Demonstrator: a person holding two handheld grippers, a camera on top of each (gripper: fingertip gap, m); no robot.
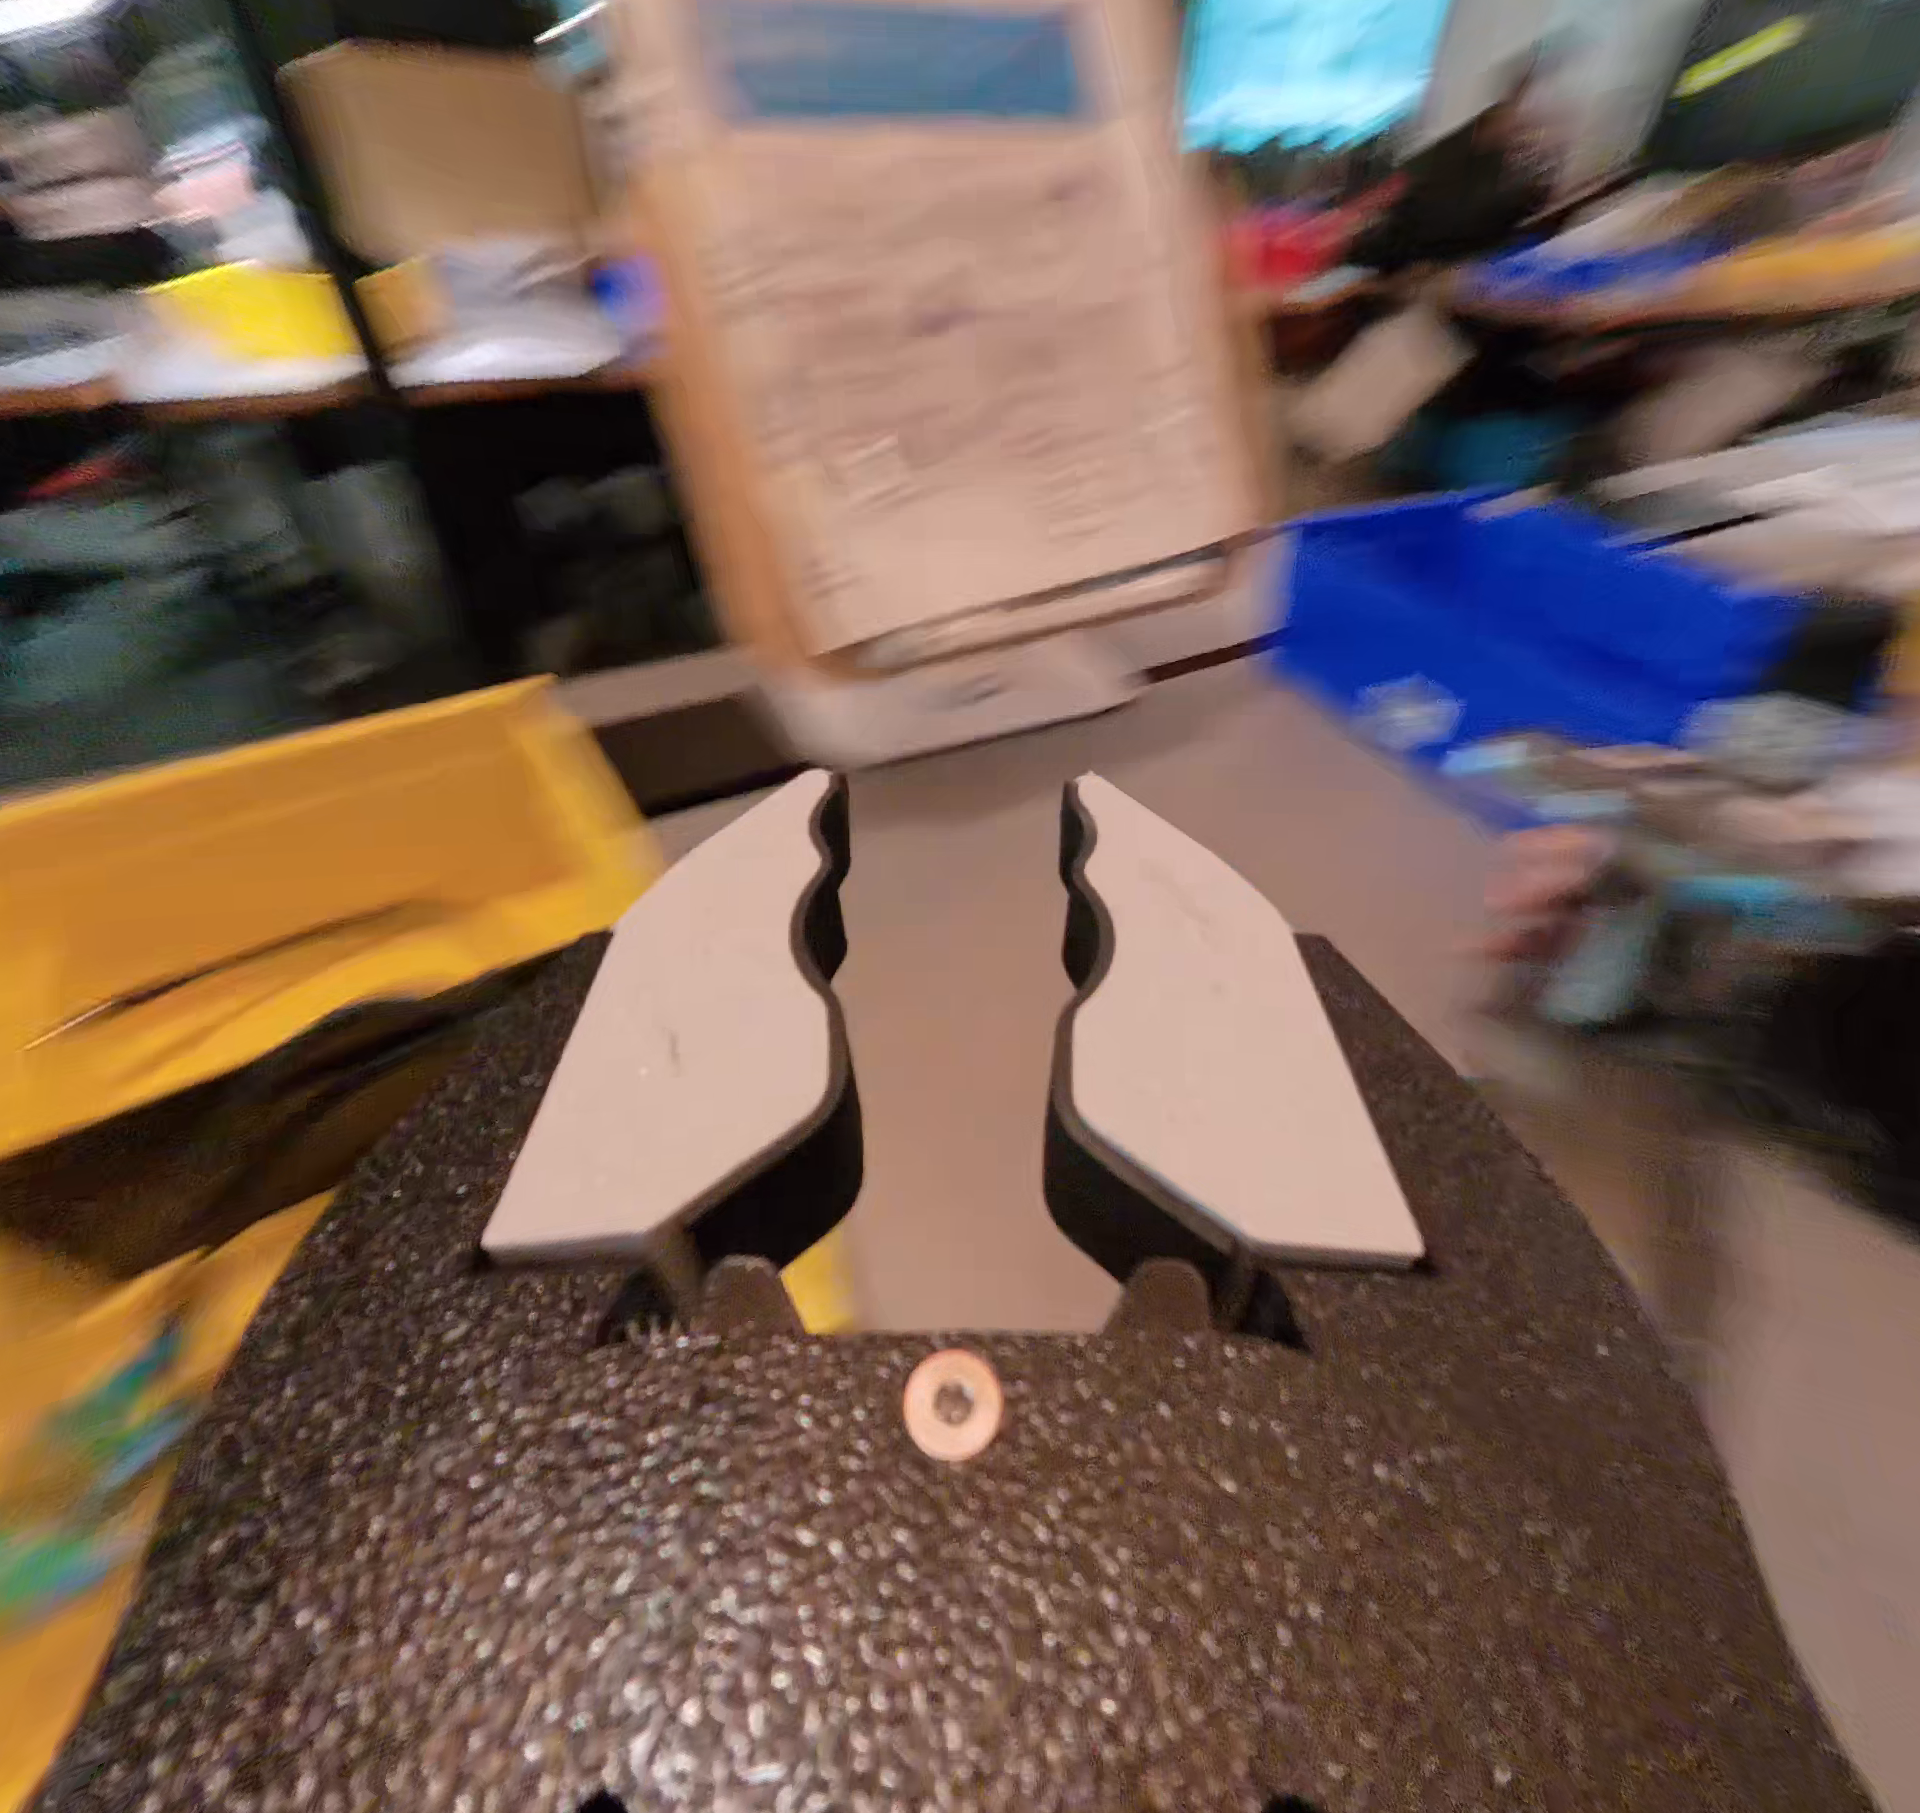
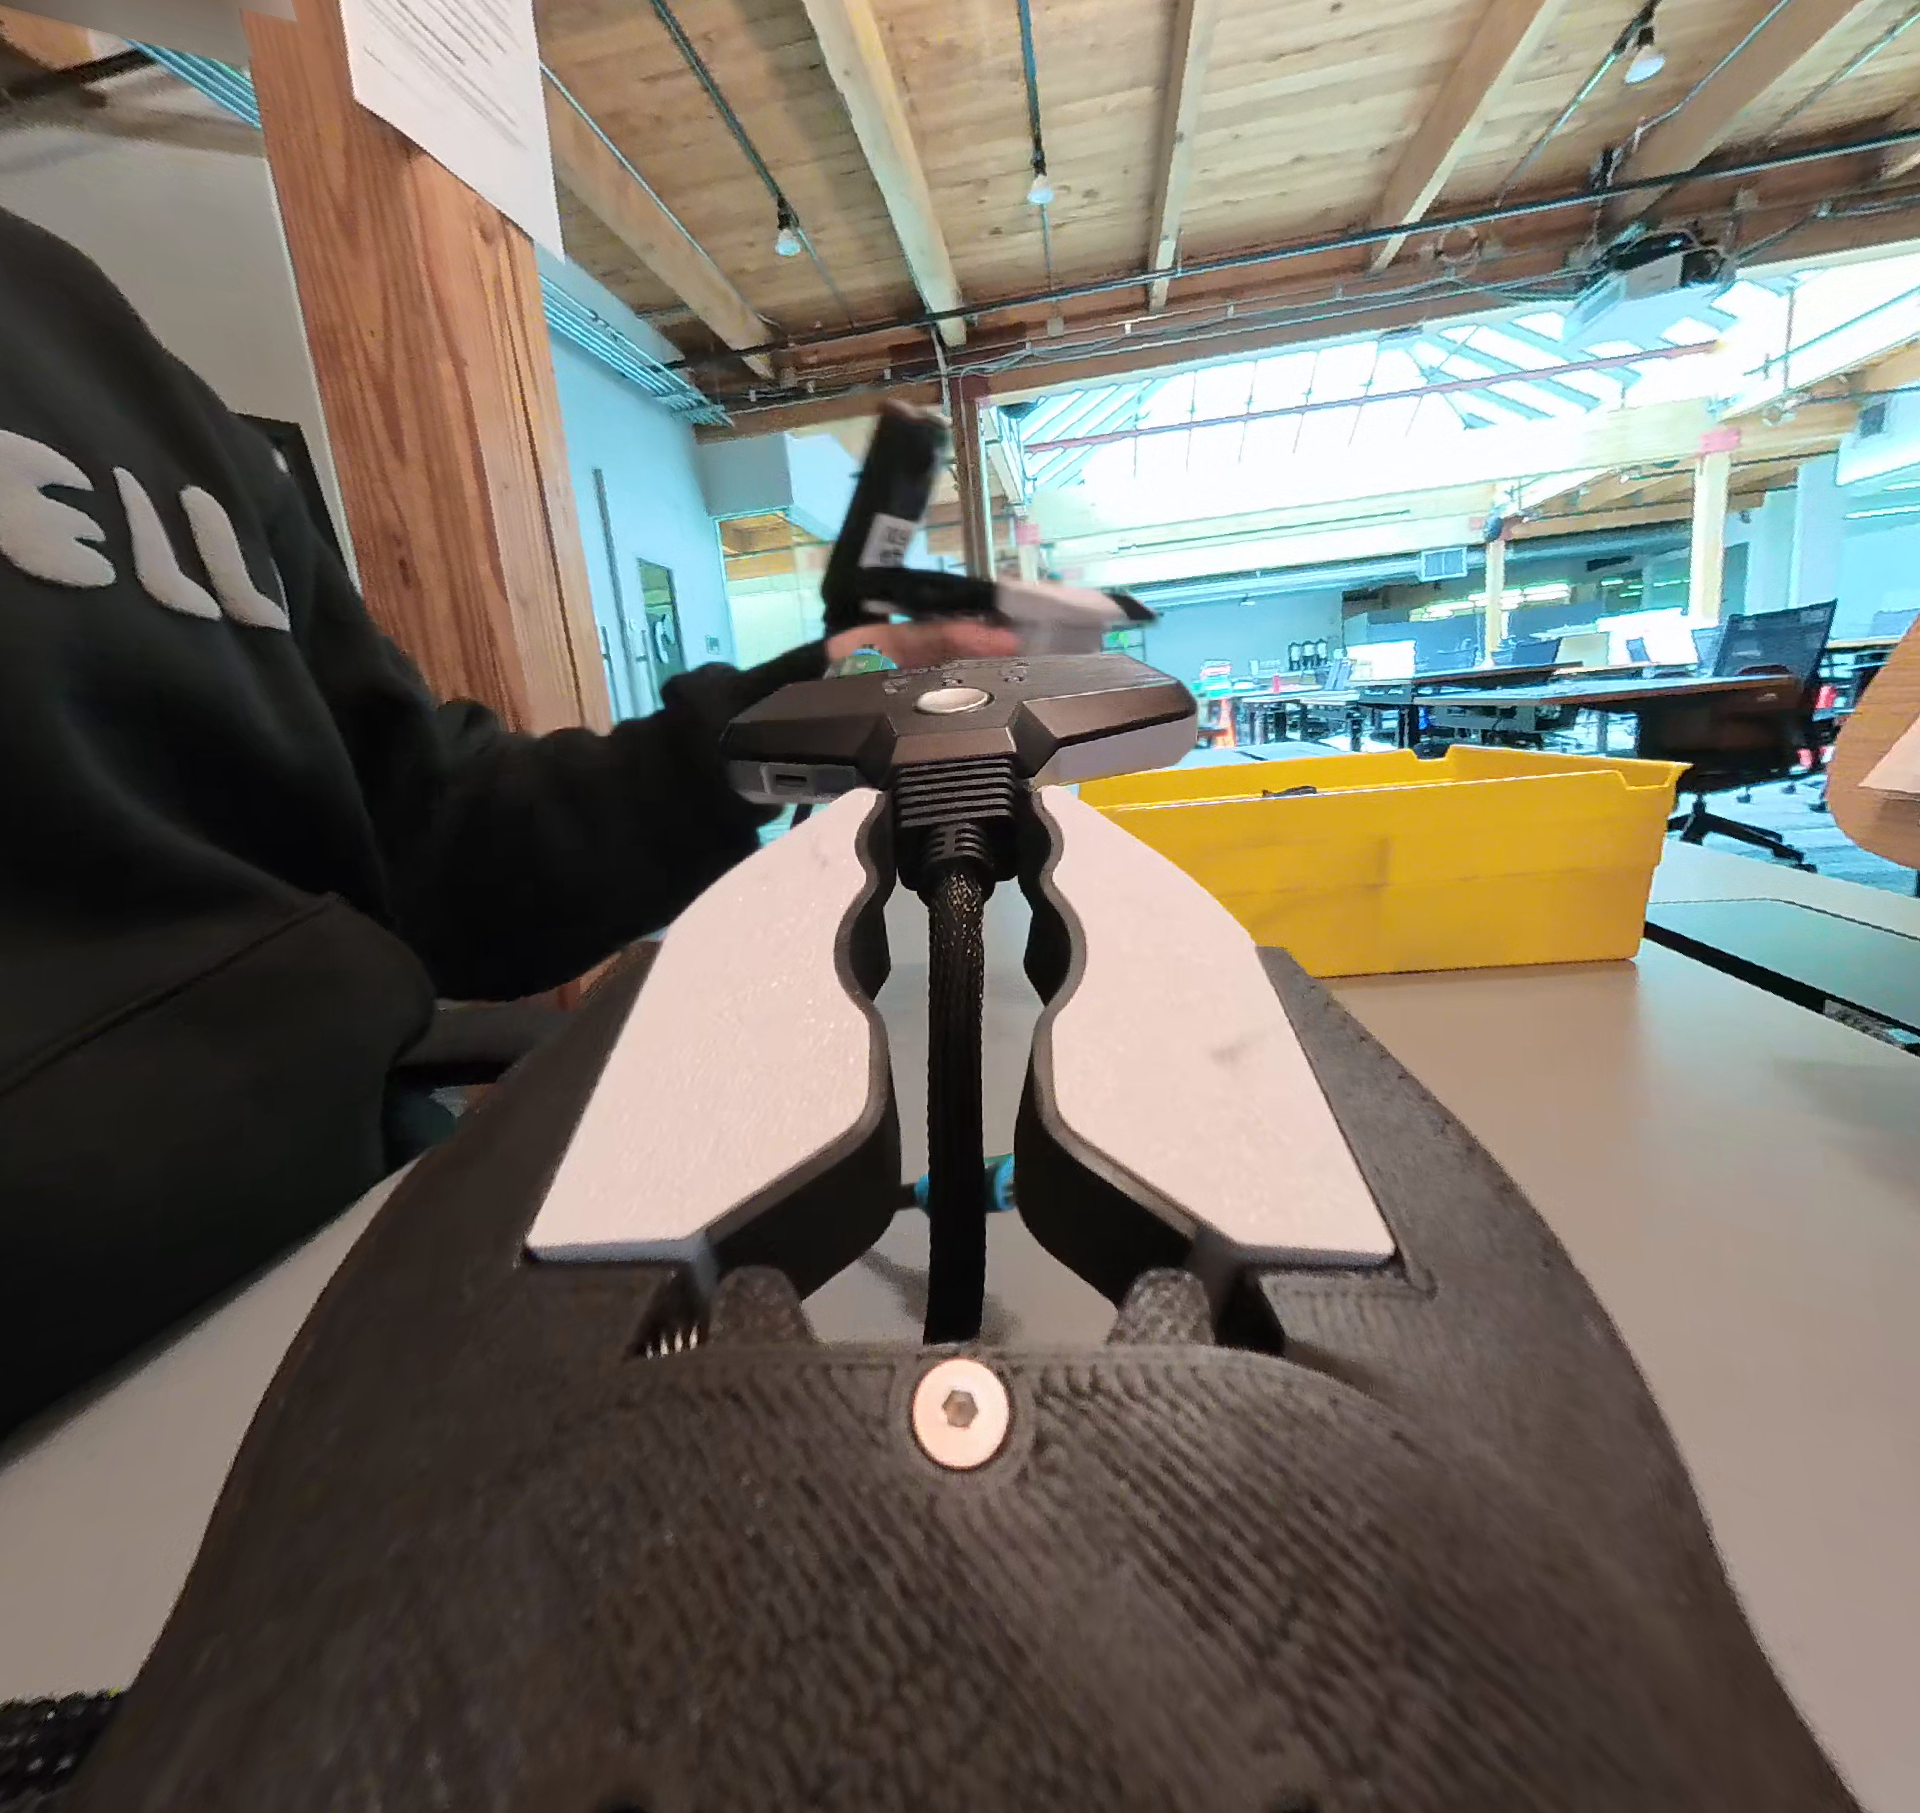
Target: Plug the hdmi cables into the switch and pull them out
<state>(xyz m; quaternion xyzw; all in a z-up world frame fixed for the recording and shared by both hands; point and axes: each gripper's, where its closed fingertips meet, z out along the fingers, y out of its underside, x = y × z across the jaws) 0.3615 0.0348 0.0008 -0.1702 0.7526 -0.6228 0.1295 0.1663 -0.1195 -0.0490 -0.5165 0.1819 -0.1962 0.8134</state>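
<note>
In the right wrist view my right gripper [image 2: 956, 828] is shut on the ribbed neck of the black HDMI switch [image 2: 961, 719], held level above the table. The switch's braided black cable [image 2: 954, 1057] runs back between the fingers. A side port shows on the switch's left end. The left gripper [image 2: 1081, 610] appears blurred beyond the switch, held in a person's hand. In the left wrist view my left gripper [image 1: 956, 797] is open and empty above the grey table [image 1: 1195, 828]; the view is motion-blurred. No loose HDMI cable plug is visible.
A yellow bin [image 2: 1382, 859] stands on the table right of the switch; it also shows in the left wrist view [image 1: 260, 890]. A cardboard box [image 1: 935, 309] and a blue bin [image 1: 1507, 620] stand ahead of the left gripper. A person in a dark sweatshirt [image 2: 156, 724] is at left.
</note>
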